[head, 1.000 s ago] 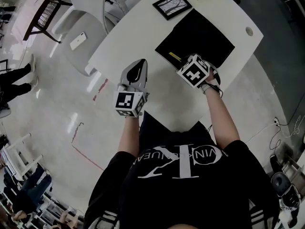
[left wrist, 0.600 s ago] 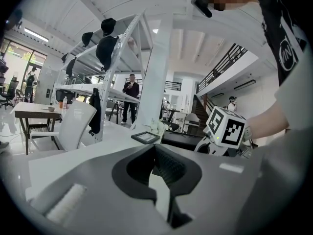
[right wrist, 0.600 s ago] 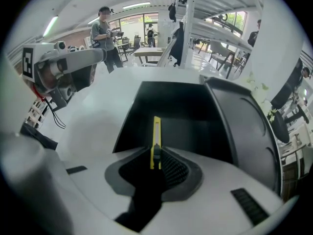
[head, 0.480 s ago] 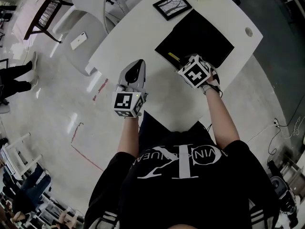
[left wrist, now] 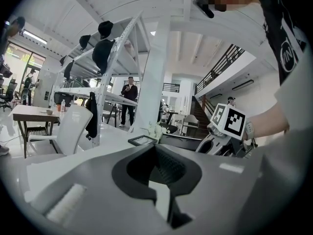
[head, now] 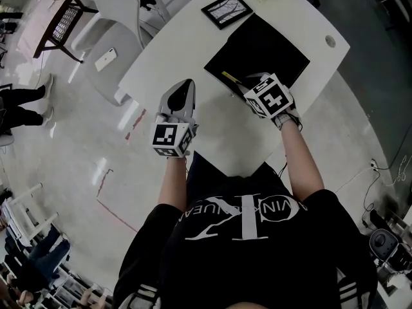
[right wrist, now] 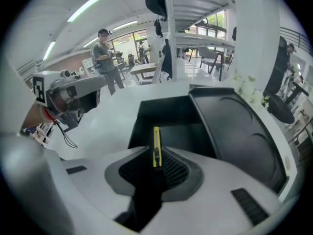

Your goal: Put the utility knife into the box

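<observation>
Both arms (head: pixel 293 163) stretch forward over the bench (head: pixel 219 131). Left gripper (head: pixel 187 84) hangs near its left edge, jaws pressed together on nothing. Right gripper (head: pixel 246 84), wrist tilted, has jaws clamped on the utility knife (right wrist: pixel 156 148).

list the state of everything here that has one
right claw: shut on the utility knife
utility knife: gripped upright on its edge, tip pointing at the box, not yet inside
box: open, nothing in the part that shows
box lid: off the opening, lying beside the box
left claw: shut, nothing between its jaws
picture frame: lying flat on the table
</observation>
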### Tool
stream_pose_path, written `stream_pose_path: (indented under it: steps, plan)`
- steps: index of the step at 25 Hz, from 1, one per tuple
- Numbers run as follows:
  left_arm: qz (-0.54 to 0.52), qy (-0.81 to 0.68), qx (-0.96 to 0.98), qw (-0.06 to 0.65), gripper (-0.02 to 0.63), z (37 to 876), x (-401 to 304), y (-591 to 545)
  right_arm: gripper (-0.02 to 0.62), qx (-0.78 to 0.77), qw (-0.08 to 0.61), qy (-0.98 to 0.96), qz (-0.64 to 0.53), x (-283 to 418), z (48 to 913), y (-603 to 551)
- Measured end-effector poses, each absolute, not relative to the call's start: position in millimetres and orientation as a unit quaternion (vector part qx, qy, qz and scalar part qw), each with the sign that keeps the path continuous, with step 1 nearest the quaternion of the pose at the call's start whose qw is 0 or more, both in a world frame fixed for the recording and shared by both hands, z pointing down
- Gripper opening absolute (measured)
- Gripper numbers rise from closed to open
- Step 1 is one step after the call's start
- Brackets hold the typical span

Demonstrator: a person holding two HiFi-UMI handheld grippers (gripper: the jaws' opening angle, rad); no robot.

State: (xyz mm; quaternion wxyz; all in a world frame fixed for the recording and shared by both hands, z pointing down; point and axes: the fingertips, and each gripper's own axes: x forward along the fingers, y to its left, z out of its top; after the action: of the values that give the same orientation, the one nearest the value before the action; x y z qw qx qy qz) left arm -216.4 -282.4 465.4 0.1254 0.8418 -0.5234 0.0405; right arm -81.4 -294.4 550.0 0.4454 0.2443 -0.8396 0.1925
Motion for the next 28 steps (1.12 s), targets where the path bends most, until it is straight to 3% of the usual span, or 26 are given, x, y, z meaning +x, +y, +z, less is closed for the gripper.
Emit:
stream_pose_path:
  steps: [10,28]
  plan:
    - [0.034,-0.528,0.842,0.11,0.01,449.6,-212.2,-282.3,0.022,0.286,0.345,-0.87,0.206,-62.9,506.5,-296.5]
    - [0.009,-0.541,0.837,0.078,0.009,416.2,-205.1,-272.8,0.015,0.359,0.199,-0.901,0.141,-18.7,436.9,-302.5]
